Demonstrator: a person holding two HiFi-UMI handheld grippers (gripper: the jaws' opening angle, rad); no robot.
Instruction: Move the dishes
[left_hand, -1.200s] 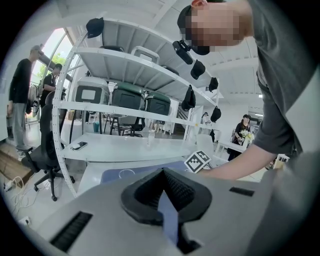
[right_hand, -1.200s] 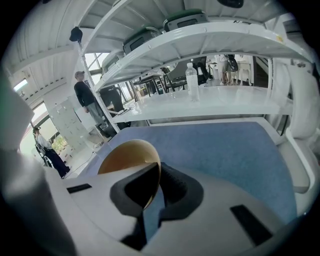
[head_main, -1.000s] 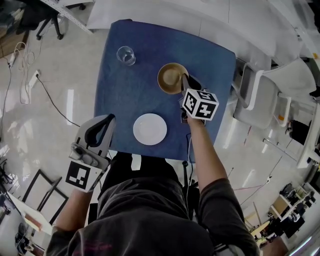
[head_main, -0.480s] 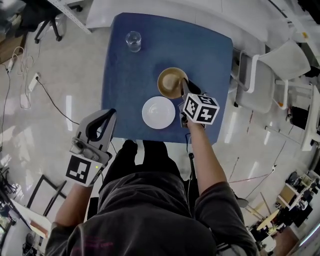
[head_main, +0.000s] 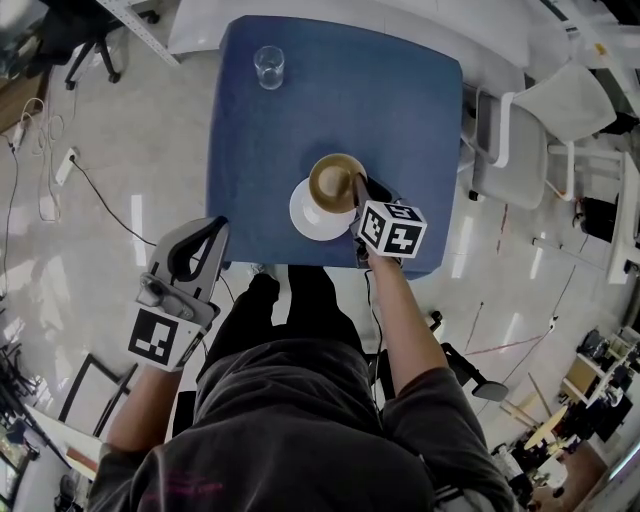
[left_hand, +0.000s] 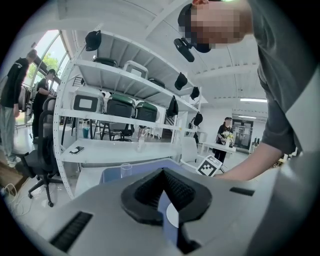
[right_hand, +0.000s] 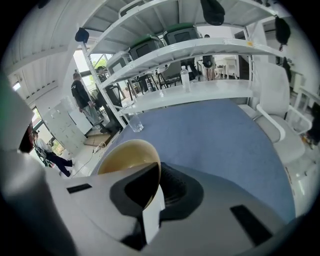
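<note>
Head view, centre of frame: right gripper (head_main: 358, 190) clamped on the rim of a tan round bowl (head_main: 335, 182), with one jaw inside the bowl and one outside. The right gripper view confirms this, with the bowl (right_hand: 127, 157) wall pinched between the pads at the right gripper (right_hand: 154, 187).

The bowl sits over the upper right part of a white round plate (head_main: 306, 220), near the lower edge of the blue-clothed square table (head_main: 340, 90). Can't tell whether bowl and plate touch.

Left gripper (head_main: 216, 228), lower left of frame, is off the table's edge over the pale floor. Its jaws are clenched on nothing in the left gripper view (left_hand: 164, 192).

A clear drinking glass (head_main: 268, 66) stands upright at the table's upper left, well apart from the dishes.
</note>
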